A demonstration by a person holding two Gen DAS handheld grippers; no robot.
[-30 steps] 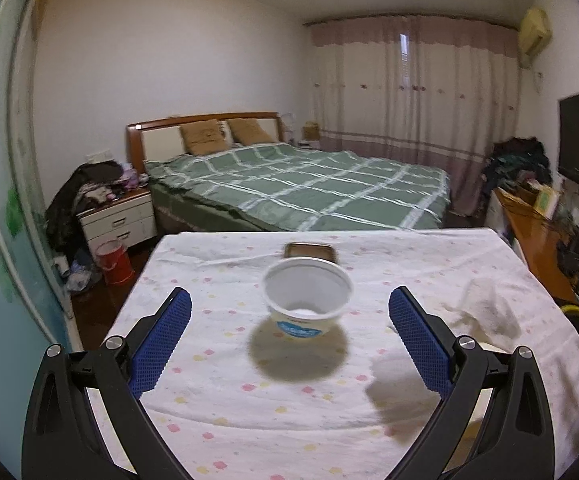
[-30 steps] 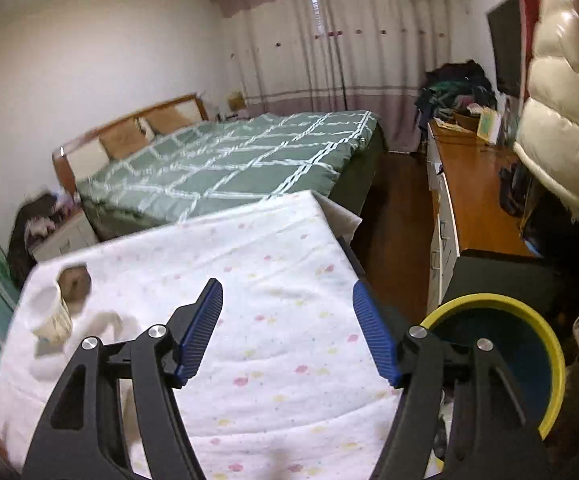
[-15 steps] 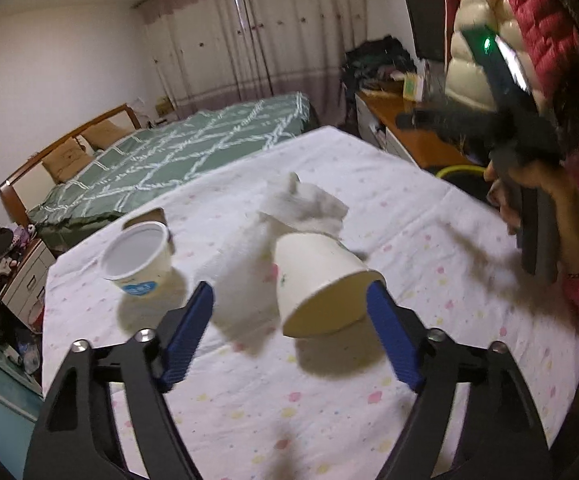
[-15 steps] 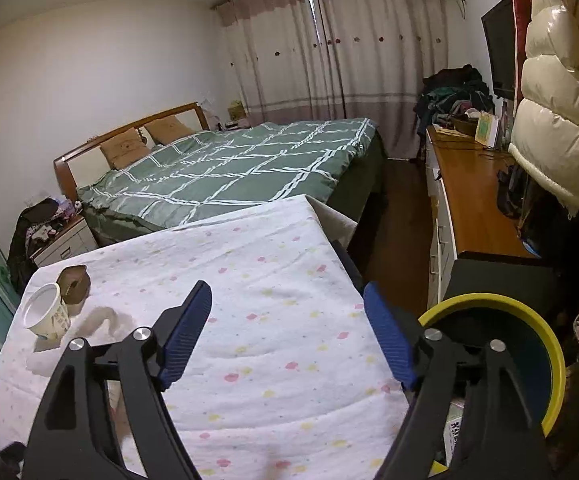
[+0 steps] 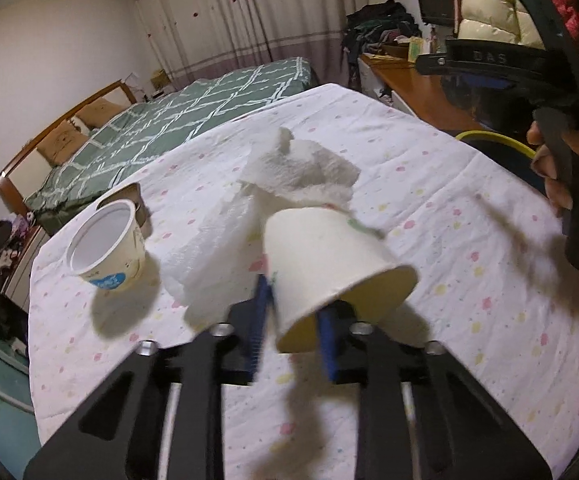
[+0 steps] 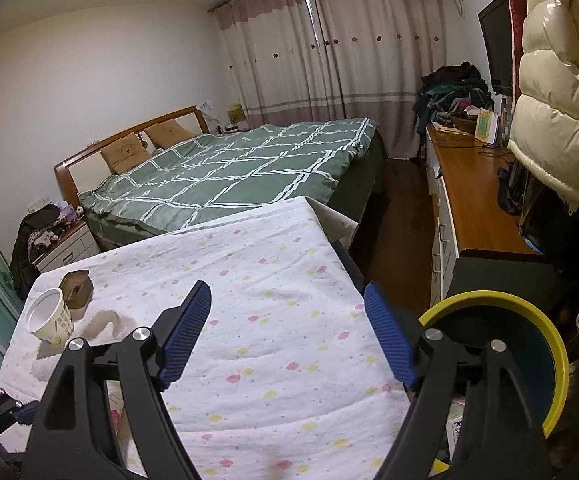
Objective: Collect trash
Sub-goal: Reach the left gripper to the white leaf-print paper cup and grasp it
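The left tool (image 5: pixel 291 322) has just been closing and clamps the cup (image 5: pixel 329 264) rim; the right tool (image 6: pixel 289 336) stands apart, empty; tissue (image 5: pixel 289 172), tub (image 5: pixel 107 246) and bin (image 6: pixel 529 344) wait.

Both wrist views look down along their gripper across the counter (image 6: pixel 273 280) toward the bed (image 5: pixel 193 116), the left one closer in.

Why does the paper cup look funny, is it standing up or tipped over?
Tipped over. The paper cup lies on its side, its open mouth facing the camera, wall pinched by the left hand-held gripper.
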